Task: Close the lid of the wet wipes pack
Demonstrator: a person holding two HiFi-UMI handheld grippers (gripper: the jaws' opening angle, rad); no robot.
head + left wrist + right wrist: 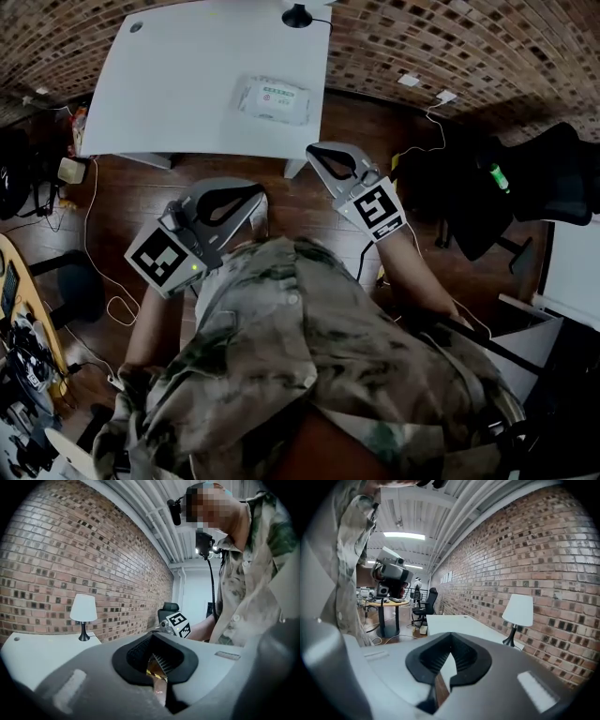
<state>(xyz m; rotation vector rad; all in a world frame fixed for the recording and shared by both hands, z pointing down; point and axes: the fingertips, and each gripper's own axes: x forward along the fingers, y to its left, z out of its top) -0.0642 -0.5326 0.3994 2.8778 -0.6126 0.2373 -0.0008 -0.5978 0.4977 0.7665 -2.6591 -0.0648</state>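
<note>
The wet wipes pack (273,99) lies flat on the white table (178,84), near its front right corner. It is a pale pack with a green and red label; at this distance I cannot tell how its lid stands. Both grippers hang over the wooden floor in front of the table, close to the person's chest. My left gripper (260,191) (152,638) has its jaws together and holds nothing. My right gripper (312,150) (450,635) is likewise shut and empty, its tip just short of the table's front edge. Neither gripper view shows the pack.
A white table lamp (298,13) (83,614) (519,613) stands at the table's far edge by the brick wall. A black office chair (553,178) is to the right, and cables (94,281) trail over the floor. The right gripper's marker cube (178,624) shows in the left gripper view.
</note>
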